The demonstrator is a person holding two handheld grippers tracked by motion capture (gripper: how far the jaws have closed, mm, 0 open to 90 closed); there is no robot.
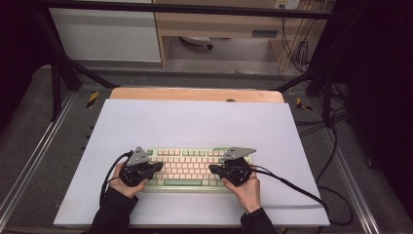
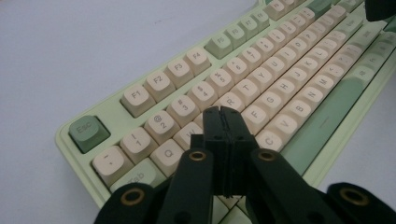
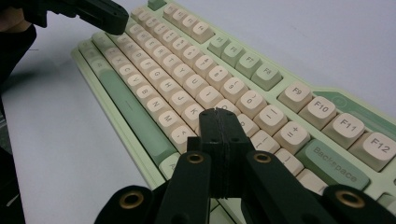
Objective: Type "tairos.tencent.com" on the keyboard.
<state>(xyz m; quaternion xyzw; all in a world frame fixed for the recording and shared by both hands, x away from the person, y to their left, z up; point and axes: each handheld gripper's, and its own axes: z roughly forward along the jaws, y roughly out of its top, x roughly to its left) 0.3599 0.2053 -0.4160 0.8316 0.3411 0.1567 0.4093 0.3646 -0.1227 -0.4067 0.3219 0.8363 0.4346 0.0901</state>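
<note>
Keyboard (image 1: 190, 168) first — it lies flat in the lower middle of the high view, on a big white sheet (image 1: 195, 126) that covers most of the bench (image 1: 195, 93). Its frame is pale green, most keys are cream, and a few are darker green, like the long space bar along its near edge. The wooden edge of the bench peeks out at the top of the sheet.

Next come the two hands, rising from the bottom of the high view in dark sleeves. The left hand (image 1: 127, 183) sits at the left end of the keyboard and the right hand (image 1: 246, 187) at the right end.

Each hand holds a pair of black tongs. The left tongs (image 1: 157, 167) point toward the middle from the left, and the right tongs (image 1: 212, 168) point toward the middle from the right. Both are over the keys.

In the left gripper view, the left tongs (image 2: 223, 112) are pressed tight together with nothing between them — their tip sits over the letter keys near the R. In the right gripper view, the right tongs (image 3: 218, 113) are also closed and empty, over the keys just left of the Backspace key (image 3: 334, 164).
</note>
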